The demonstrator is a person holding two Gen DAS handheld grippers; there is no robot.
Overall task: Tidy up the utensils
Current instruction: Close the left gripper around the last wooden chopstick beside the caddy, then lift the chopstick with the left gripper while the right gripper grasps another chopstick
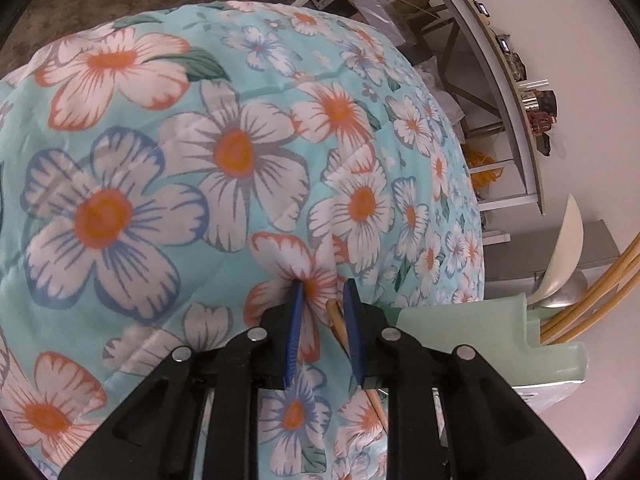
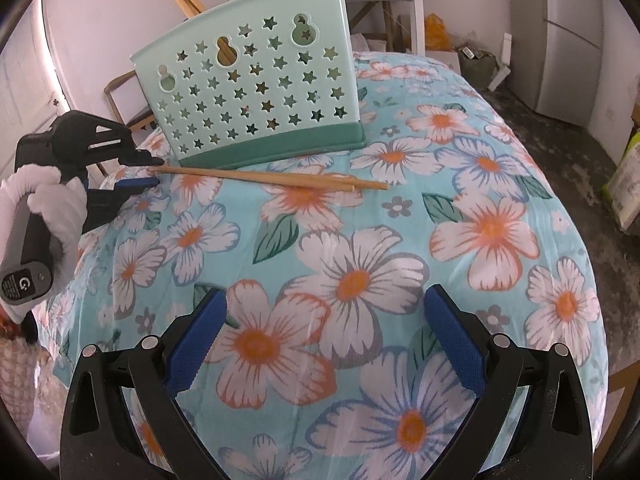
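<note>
**Left claw narrows around the chopsticks beside the holder**

The left claw reaches down to the flowered cloth, its blue fingers drawn close together. One end of the chopsticks sits between them, lying against the right-hand finger, while a gap shows on the other side. Whether the pads actually pinch the wood, I cannot tell. From the far side, the pair of chopsticks stretches away from that claw's tips, flat on the cloth. The pale green holder stands just behind them, with other sticks upright inside it. A white-gloved hand grips the left claw's handle. The right claw hangs above the cloth, its jaws spread wide with nothing between them, the chopsticks well ahead of it.
</note>
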